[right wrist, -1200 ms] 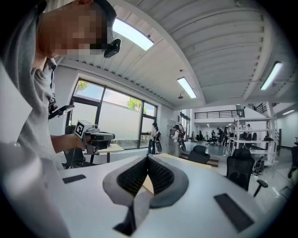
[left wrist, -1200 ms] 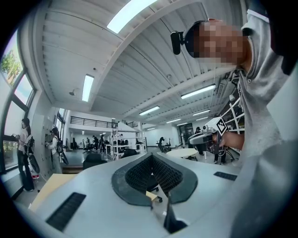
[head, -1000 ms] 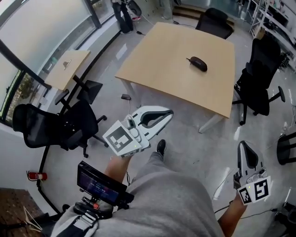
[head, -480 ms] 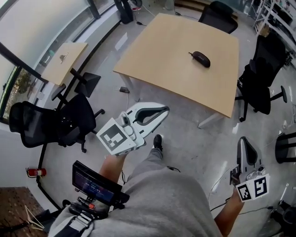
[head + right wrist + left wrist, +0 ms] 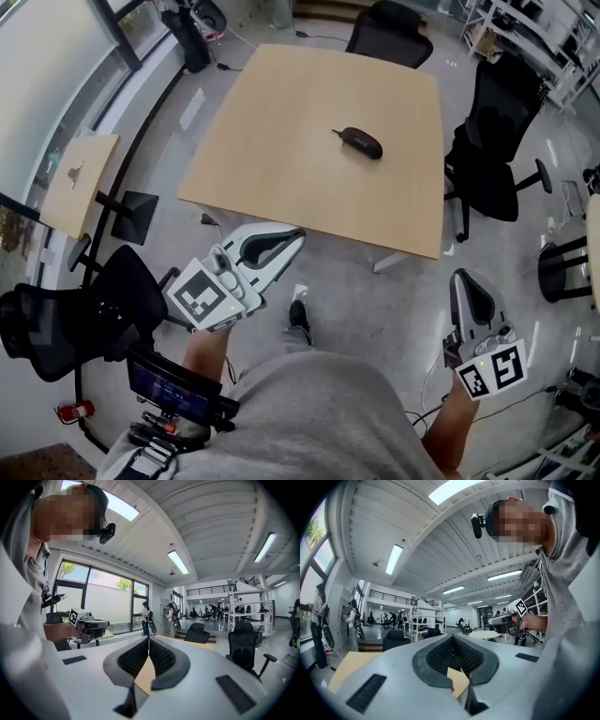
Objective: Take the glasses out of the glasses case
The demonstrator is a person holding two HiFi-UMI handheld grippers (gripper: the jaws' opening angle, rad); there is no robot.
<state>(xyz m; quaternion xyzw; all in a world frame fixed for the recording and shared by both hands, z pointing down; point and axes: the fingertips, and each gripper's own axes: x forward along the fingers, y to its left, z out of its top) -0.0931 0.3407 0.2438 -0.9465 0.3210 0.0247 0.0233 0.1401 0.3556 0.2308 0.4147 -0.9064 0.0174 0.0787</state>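
Since the earlier frame, the table [image 5: 281,131] and the dark glasses case [image 5: 361,142] on it have slid left and lower in the head view, and both grippers have shifted too. We seem to be walking up. The left gripper [image 5: 296,236], lower left, and the right gripper [image 5: 461,279], lower right, have their jaws pressed together on nothing. We carry them low, probably because nothing is within reach. The case lies upper centre on the tabletop, well apart from both.

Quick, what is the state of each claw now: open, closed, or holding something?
Left claw: closed, holding nothing.
Right claw: closed, holding nothing.
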